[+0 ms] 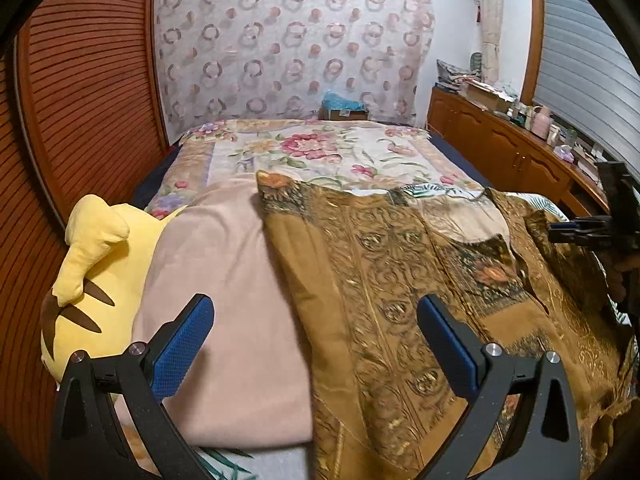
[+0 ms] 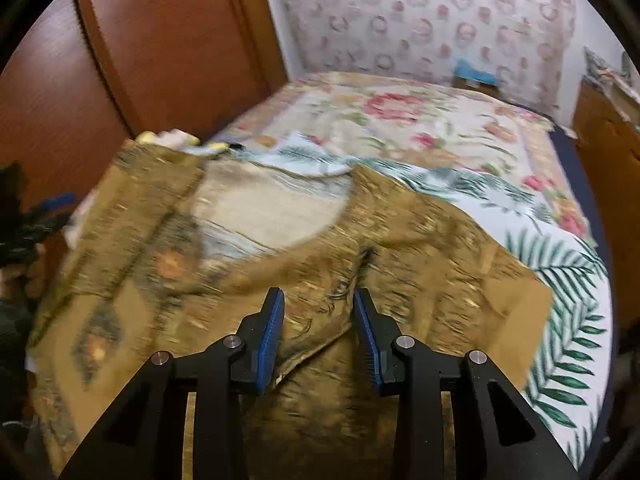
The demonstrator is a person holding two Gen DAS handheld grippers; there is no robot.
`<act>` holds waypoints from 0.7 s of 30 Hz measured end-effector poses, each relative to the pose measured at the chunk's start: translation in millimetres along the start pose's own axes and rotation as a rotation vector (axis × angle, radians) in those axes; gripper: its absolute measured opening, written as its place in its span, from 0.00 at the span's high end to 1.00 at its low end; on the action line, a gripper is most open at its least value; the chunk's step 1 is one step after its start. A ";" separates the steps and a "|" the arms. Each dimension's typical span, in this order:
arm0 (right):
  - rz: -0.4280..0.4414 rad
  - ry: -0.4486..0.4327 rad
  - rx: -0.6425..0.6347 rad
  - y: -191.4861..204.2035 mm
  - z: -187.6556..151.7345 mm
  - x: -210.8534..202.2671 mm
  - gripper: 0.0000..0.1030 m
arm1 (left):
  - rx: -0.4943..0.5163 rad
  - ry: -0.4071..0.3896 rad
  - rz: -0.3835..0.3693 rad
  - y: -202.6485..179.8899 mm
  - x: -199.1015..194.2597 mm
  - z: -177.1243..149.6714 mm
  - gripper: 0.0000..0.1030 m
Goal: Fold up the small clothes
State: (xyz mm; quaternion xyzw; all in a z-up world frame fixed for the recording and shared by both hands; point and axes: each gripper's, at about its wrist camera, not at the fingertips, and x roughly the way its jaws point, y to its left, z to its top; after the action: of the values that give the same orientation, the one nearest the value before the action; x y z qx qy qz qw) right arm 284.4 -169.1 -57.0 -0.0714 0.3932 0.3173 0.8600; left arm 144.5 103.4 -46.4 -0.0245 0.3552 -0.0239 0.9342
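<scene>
On a floral-quilted bed [image 1: 304,148], the brown-gold patterned garment [image 1: 400,280] lies spread near; left gripper [image 1: 316,316] hovers wide open, empty, right gripper [image 2: 319,300] part-open astride a raised fold.

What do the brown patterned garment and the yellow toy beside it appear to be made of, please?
Brown patterned garment: apparently thin woven cloth, matte with faintly shiny gold print; it drapes and creases softly. Yellow toy: plush fabric over soft stuffing, judging by its fuzzy, rounded, seamed shape.
</scene>
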 end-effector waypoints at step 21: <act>-0.279 0.023 0.110 -80.1 -27.6 9.3 0.58 | -0.039 0.072 0.003 27.4 48.1 27.4 0.39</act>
State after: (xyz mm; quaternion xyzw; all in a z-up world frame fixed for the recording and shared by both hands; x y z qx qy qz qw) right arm 319.7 -238.0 -92.7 -0.0817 0.4059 0.1718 0.8939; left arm 199.4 128.5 -59.5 -0.0414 0.3891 -0.0166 0.9201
